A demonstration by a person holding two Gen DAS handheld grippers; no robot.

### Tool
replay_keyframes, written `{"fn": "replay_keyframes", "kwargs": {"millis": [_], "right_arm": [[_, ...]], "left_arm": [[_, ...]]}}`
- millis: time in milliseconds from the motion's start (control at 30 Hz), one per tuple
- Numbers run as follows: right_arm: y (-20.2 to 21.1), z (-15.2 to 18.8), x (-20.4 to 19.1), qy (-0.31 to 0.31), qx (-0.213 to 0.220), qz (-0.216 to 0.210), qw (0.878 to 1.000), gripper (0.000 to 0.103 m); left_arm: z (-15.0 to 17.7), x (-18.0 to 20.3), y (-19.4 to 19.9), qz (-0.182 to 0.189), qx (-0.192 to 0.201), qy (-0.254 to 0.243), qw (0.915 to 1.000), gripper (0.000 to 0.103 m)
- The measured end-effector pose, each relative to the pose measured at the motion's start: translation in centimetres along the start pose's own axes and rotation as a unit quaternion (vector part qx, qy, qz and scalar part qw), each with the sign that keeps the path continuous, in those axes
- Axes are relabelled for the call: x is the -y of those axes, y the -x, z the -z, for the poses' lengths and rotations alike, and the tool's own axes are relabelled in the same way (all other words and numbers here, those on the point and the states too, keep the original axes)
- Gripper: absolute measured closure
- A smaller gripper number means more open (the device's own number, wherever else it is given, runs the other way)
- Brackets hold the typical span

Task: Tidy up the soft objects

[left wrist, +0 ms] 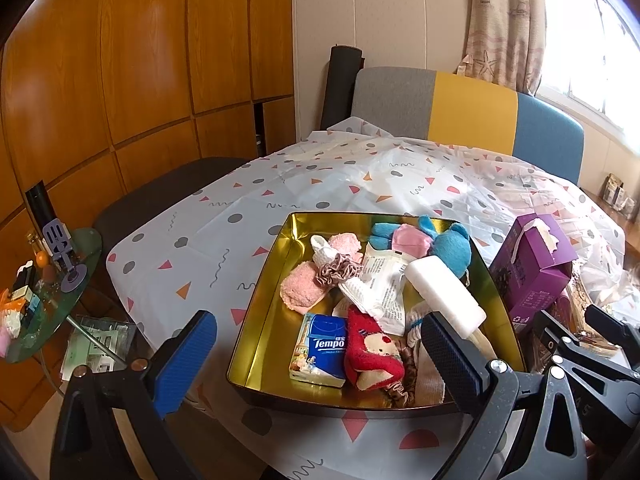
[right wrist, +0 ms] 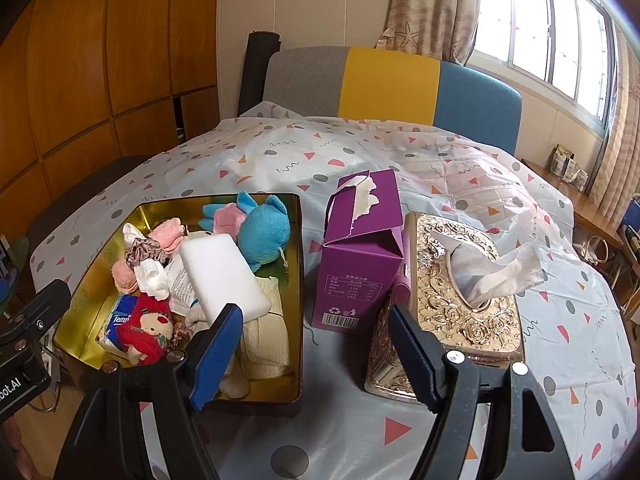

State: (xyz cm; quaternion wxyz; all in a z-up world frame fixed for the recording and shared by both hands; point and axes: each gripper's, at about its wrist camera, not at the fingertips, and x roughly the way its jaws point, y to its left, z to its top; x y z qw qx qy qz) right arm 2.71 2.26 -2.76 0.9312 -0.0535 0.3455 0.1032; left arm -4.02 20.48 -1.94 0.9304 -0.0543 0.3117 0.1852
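A gold-lined tin tray (left wrist: 264, 320) (right wrist: 294, 280) on the patterned tablecloth holds several soft things: a blue plush (left wrist: 450, 246) (right wrist: 264, 234), pink socks (left wrist: 300, 286), a white sponge block (left wrist: 444, 296) (right wrist: 224, 276), a red bear sock (left wrist: 370, 350) (right wrist: 146, 330), a Tempo tissue pack (left wrist: 320, 348) and a beige cloth (right wrist: 268, 332). My left gripper (left wrist: 316, 360) is open and empty above the tray's near edge. My right gripper (right wrist: 316, 352) is open and empty, between the tray and the tissue box.
A torn purple carton (right wrist: 360, 248) (left wrist: 532, 268) stands right of the tray. An ornate gold tissue box (right wrist: 460, 304) sits beside it. A sofa (right wrist: 384, 84) is behind the table. A glass side table (left wrist: 52, 292) with clutter stands at the left.
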Motion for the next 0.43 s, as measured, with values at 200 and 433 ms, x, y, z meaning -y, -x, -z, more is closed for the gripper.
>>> {"fn": "replay_keyframes", "kwargs": {"millis": [200, 433], "right_arm": [[-0.18, 0.06, -0.07, 0.002, -0.003, -0.001, 1.0, 0.027], [-0.26, 0.22, 0.03, 0.001, -0.005, -0.003, 1.0, 0.027]], "left_arm": [[0.11, -0.26, -0.07, 0.002, -0.002, 0.008, 1.0, 0.0], [0.23, -0.37, -0.14, 0.008, -0.004, 0.009, 0.9999, 0.002]]}}
